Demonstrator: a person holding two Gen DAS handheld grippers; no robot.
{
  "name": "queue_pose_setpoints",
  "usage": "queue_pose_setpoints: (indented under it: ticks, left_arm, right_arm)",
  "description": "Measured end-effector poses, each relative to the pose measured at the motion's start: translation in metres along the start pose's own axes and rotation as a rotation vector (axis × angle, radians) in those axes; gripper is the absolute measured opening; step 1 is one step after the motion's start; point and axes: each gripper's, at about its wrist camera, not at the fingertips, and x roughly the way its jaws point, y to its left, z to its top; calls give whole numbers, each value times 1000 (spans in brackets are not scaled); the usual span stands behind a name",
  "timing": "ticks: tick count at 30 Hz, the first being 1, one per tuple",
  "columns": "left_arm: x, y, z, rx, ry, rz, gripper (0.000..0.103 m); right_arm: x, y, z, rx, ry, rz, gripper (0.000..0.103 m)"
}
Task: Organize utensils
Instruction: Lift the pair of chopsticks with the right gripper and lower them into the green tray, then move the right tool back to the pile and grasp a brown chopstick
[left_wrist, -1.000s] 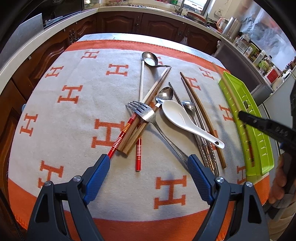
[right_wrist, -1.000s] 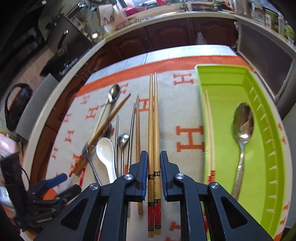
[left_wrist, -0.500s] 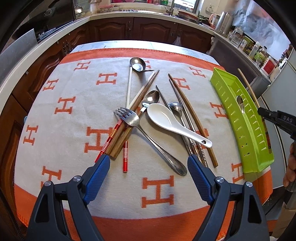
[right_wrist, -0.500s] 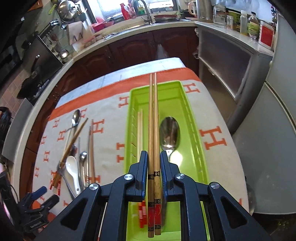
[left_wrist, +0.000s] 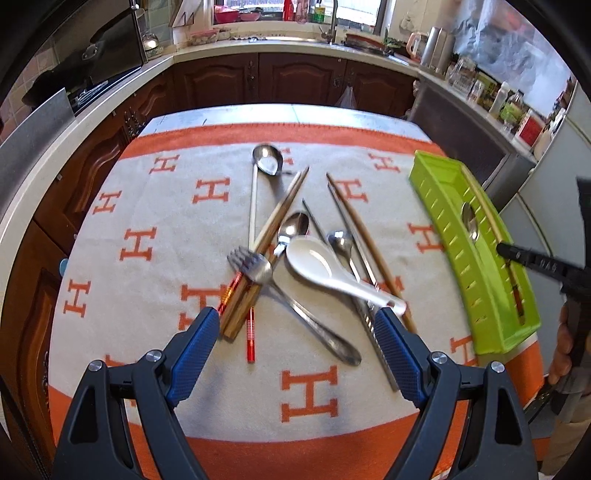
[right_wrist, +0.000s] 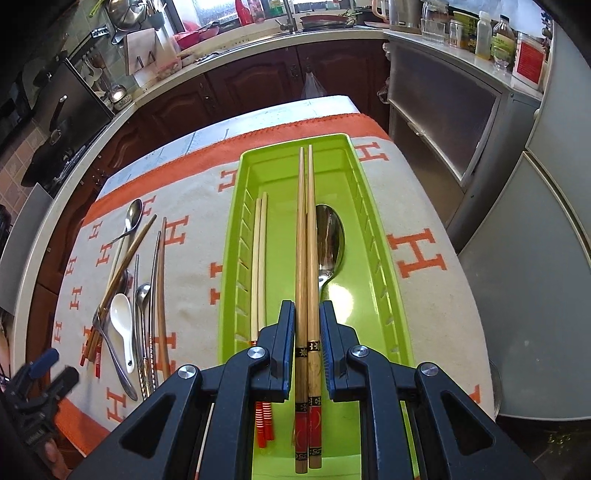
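Note:
My right gripper (right_wrist: 307, 314) is over the green tray (right_wrist: 373, 236). A pair of wooden chopsticks (right_wrist: 306, 236) with red ends lies between its jaws, which stand slightly apart from them now. The tray also holds a pale chopstick pair (right_wrist: 259, 258) and a metal spoon (right_wrist: 330, 236). My left gripper (left_wrist: 295, 328) is open and empty above a heap of utensils on the cloth: a fork (left_wrist: 255, 267), a white ceramic spoon (left_wrist: 325, 271), metal spoons (left_wrist: 293, 227), brown chopsticks (left_wrist: 284, 210), long dark chopsticks (left_wrist: 365, 243). The tray (left_wrist: 476, 266) shows at the right of the left wrist view.
An orange and white cloth (left_wrist: 155, 229) covers the table. Dark kitchen cabinets (left_wrist: 295, 81) and a counter with bottles (right_wrist: 495, 37) ring the table. A grey appliance (right_wrist: 535, 258) stands right of the table. The right gripper's arm (left_wrist: 535, 262) reaches over the tray's near end.
My right gripper carried the chopstick pair from above the cloth to over the green tray, lowered, and its jaws have parted a little. My left gripper pulled back and up slightly.

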Motion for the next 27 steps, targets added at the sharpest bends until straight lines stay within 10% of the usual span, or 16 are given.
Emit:
queue_pose_setpoints:
  ticks: [27]
  left_arm:
    - [-1, 30, 87, -16, 18, 63, 90]
  right_arm:
    - [-19, 7, 0, 68, -26, 181, 23]
